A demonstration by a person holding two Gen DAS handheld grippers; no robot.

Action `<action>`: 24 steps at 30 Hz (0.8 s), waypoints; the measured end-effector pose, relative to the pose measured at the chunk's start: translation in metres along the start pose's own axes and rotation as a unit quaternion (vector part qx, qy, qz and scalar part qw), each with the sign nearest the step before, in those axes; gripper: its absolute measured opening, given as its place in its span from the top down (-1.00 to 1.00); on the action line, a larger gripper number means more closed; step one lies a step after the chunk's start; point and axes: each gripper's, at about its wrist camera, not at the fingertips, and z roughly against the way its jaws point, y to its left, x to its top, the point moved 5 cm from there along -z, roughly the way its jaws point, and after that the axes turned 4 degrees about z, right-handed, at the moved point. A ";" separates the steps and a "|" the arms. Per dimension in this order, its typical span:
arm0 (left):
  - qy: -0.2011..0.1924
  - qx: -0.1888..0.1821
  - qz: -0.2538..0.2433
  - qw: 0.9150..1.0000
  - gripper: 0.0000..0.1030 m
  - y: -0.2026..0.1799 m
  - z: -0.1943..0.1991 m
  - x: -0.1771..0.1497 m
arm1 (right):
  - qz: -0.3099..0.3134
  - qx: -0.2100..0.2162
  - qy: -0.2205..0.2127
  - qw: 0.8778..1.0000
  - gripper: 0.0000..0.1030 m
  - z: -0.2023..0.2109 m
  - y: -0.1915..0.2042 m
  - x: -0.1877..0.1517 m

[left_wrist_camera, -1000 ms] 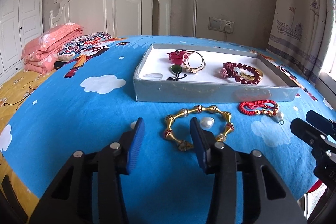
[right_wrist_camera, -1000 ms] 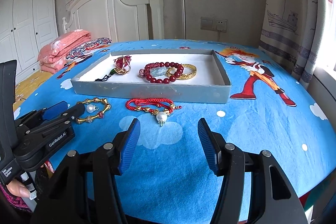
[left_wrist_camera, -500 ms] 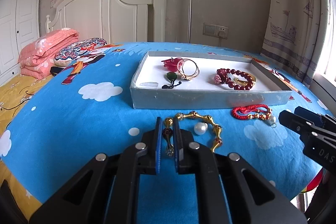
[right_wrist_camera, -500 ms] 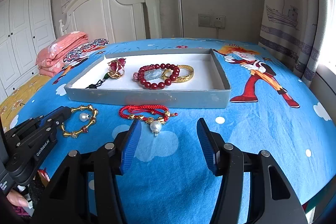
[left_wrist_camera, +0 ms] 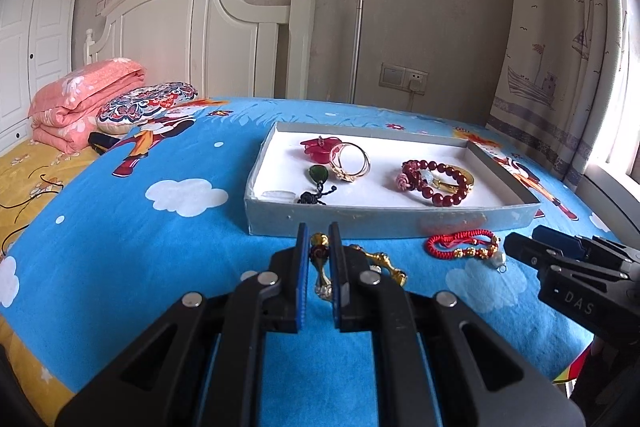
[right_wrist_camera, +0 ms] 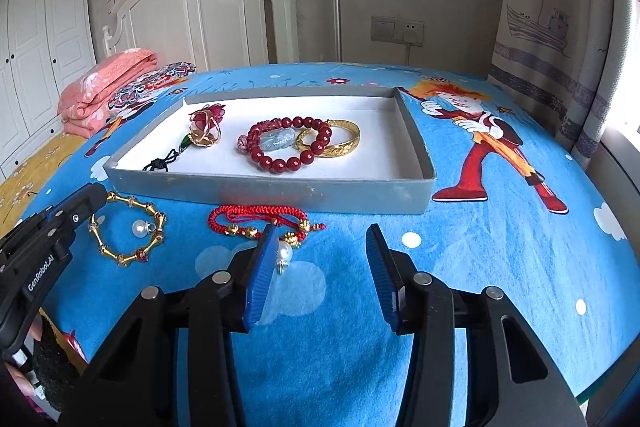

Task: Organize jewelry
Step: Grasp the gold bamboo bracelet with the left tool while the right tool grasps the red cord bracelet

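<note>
The left gripper [left_wrist_camera: 319, 259] is clamped tight on the gold bracelet [right_wrist_camera: 128, 233], its blue pads pinching one red-and-gold link right in front of the grey tray [left_wrist_camera: 384, 221]. From the right wrist view the bracelet lies as an open ring on the blue bedsheet [right_wrist_camera: 500, 267], with a loose pearl [right_wrist_camera: 139, 227] sitting inside the loop, and the left gripper's black tip covers its near-left edge.

Over on the other side, the right gripper [right_wrist_camera: 322, 261] has its jaws apart and closing. Nothing is pressed between the pads yet. The white pearl drop [right_wrist_camera: 284, 251] of the red cord bracelet [right_wrist_camera: 260, 218] hangs just beside the left pad, and the cord itself lies on the sheet just in front of the tray wall, past the fingertips.

Inside the tray, jewelry is already laid out on the white floor: a dark red bead bracelet [right_wrist_camera: 290, 143] with a pale green charm, overlapping a wide gold bangle [right_wrist_camera: 338, 143] to its right; toward the left end, thin gold rings [left_wrist_camera: 350, 161] resting against a red flower piece [left_wrist_camera: 318, 149], and a green pendant on a black cord [left_wrist_camera: 318, 183] by the near wall.

At the far left, a folded pink blanket [left_wrist_camera: 84, 99] and a patterned cushion [left_wrist_camera: 148, 103] sit by the white headboard [left_wrist_camera: 192, 39].
</note>
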 end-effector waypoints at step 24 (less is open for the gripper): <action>0.023 0.018 -0.001 1.000 0.82 0.007 -0.010 -0.011 | 0.073 0.024 -0.025 0.997 0.85 0.014 0.038 0.008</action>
